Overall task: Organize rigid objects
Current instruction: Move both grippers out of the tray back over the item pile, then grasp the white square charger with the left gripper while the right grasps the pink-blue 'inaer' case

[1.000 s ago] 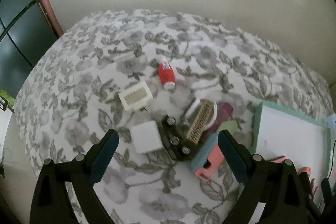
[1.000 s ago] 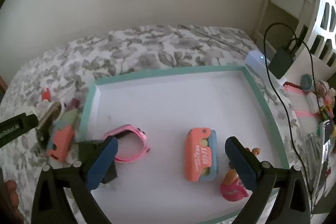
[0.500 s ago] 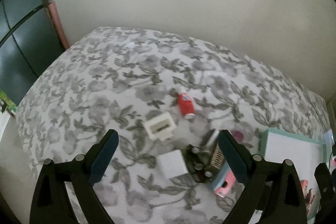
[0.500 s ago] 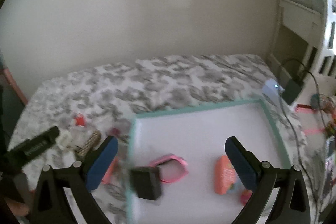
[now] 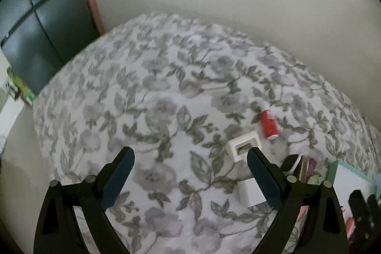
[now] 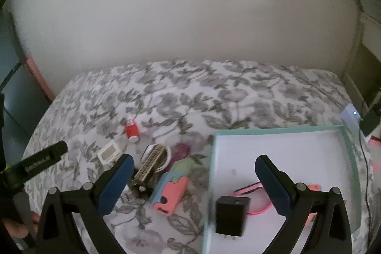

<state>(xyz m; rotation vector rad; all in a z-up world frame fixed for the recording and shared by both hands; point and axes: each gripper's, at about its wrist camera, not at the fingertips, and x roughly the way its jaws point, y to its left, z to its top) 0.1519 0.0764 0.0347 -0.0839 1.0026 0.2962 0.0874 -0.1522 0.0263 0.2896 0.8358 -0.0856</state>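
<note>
Grippers, our left (image 5: pixel 189 176) and right (image 6: pixel 194 179), hover released above the floral bedspread (image 6: pixel 214 92); a black box (image 6: pixel 231 214) sits in our teal-rimmed tray (image 6: pixel 281 131).

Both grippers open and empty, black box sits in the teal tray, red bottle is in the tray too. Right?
One slip: the red bottle isn't in the teal tray; it lies on the floral bedspread left of it, as the right wrist view shows. The rest holds: the left gripper and right gripper are open and empty, and the black box sits in the tray.

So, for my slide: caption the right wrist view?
Open right gripper above teal-rimmed tray holding black box; clutter waits on floral bedspread.
</note>
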